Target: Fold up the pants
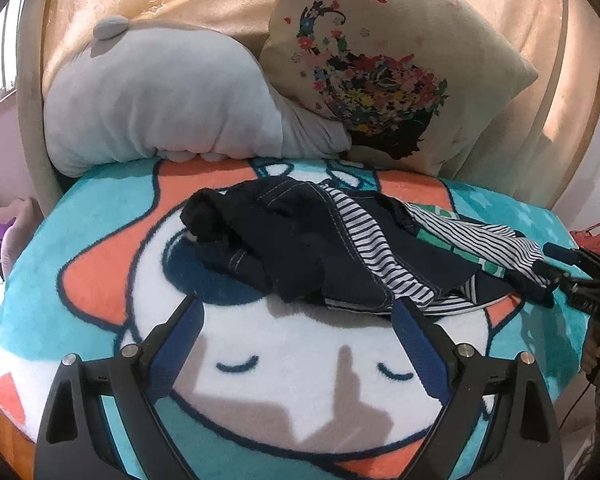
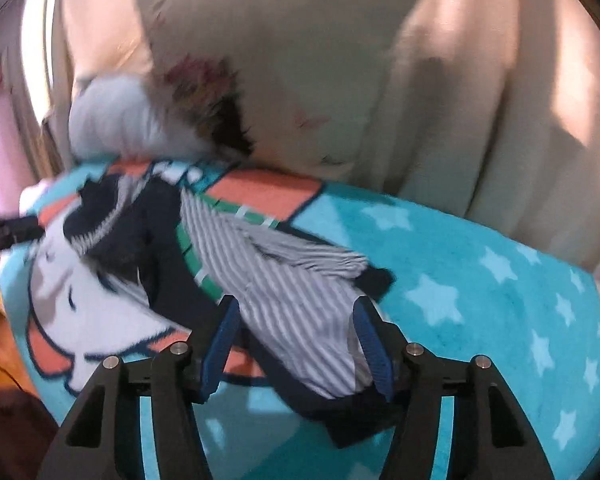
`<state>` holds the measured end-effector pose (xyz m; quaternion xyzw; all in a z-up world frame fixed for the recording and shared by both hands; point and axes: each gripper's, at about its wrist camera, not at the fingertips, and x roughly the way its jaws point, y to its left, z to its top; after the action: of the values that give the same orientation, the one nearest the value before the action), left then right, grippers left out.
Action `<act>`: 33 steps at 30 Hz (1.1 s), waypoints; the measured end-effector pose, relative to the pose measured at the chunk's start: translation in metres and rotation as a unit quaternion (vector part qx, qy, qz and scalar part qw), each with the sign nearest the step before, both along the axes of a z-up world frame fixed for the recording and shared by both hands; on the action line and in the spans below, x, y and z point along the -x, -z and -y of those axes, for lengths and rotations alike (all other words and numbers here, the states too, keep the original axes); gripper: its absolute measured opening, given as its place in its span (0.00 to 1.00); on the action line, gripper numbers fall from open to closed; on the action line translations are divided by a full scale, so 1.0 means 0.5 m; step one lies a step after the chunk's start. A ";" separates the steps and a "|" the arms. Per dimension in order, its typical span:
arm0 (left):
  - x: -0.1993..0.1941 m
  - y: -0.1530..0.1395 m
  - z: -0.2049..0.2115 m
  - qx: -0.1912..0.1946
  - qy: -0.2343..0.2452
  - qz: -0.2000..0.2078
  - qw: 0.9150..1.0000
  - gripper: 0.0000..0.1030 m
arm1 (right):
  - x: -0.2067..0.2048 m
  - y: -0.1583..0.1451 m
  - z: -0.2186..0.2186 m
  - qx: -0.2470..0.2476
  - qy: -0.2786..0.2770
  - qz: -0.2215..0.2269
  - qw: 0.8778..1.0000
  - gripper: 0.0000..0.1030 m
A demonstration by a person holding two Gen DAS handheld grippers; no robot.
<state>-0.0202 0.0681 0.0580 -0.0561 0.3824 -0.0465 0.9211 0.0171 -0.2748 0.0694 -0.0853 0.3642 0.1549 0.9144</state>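
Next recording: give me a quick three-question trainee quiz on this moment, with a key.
1. True or false: the left gripper has cloth between its jaws.
2. The pants are: A) folded flat, B) crumpled in a heap, C) hanging from a rail.
3. Which gripper holds the striped end of the pants?
Key: 1 false, its jaws stand open over the blanket; 2 B; 3 the right gripper.

Crumpled pants (image 1: 320,248) lie on a cartoon-print blanket (image 1: 300,380).
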 end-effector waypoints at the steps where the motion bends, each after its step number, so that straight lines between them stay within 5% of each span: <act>1: -0.001 0.001 -0.003 0.002 -0.001 -0.001 1.000 0.92 | -0.004 0.009 -0.005 0.018 0.000 0.000 1.000 0.61; 4: -0.008 0.006 -0.008 0.008 -0.005 -0.006 1.000 0.92 | -0.004 0.033 -0.021 0.064 -0.010 -0.011 0.998 0.33; 5: -0.010 0.008 -0.009 0.008 -0.006 -0.007 1.000 0.92 | -0.007 0.041 -0.022 0.067 -0.013 -0.022 0.997 0.10; 9: -0.023 0.007 -0.010 0.011 -0.008 -0.008 1.000 0.92 | -0.023 0.016 -0.010 0.043 -0.009 -0.037 0.998 0.04; 14: -0.040 0.001 -0.017 0.025 -0.009 -0.008 1.000 0.92 | -0.108 -0.051 0.025 -0.026 0.008 -0.025 0.999 0.04; 17: -0.045 0.002 -0.023 0.027 -0.014 -0.011 0.999 0.92 | -0.216 -0.041 0.069 -0.063 0.062 -0.049 0.995 0.04; 21: -0.042 -0.004 -0.047 0.024 -0.029 -0.008 0.999 0.92 | -0.304 -0.003 0.125 -0.007 0.198 -0.056 0.979 0.06; 23: -0.043 -0.006 -0.058 0.018 -0.034 -0.005 0.999 0.92 | -0.279 -0.013 0.131 -0.057 0.175 -0.055 0.981 0.14; 26: -0.051 -0.003 -0.070 0.022 -0.040 -0.008 0.999 0.92 | -0.197 -0.038 0.097 -0.087 0.109 -0.045 0.989 0.52; 27: -0.054 -0.002 -0.070 0.026 -0.041 -0.009 0.999 0.92 | -0.161 -0.044 0.075 -0.085 0.079 -0.041 0.992 0.57; 31: -0.057 -0.004 -0.054 0.037 -0.034 -0.007 0.999 0.92 | -0.061 -0.037 0.006 -0.046 0.011 -0.042 0.998 0.58; 33: -0.055 -0.004 -0.042 0.039 -0.026 -0.006 0.999 0.92 | -0.037 -0.015 -0.023 0.017 0.006 -0.028 0.999 0.58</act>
<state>0.0072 0.0890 0.0600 -0.1025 0.3841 -0.0374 0.9168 0.0355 -0.2633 0.0767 -0.0941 0.3926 0.1451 0.9033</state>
